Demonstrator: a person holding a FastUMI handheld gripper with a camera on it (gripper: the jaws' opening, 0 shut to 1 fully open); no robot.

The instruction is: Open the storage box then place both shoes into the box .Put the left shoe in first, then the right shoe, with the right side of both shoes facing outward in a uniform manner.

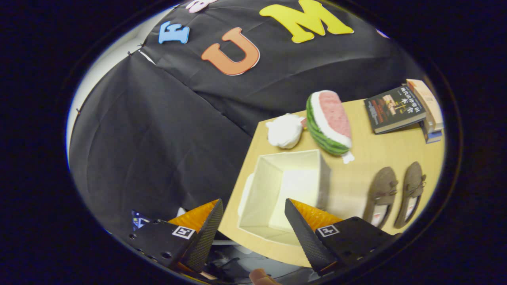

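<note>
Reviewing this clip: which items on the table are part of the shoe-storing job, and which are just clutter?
Part of the job:
storage box, already open, just ahead of the claw, whose fingers are spread apart and hold nothing
two brown shoes, side by side on the table beside the box

Just lying about:
watermelon plush
white bundle
books stacked at the far corner

gripper view tilted, looking down over the table [356, 186] corner

The table [368, 158] looks like pale, smooth, matt wood. On it the storage box [285, 190] looks smooth and matt white, and the shoes [396, 196] at its three o'clock look like soft, napped brown cloth.
</note>
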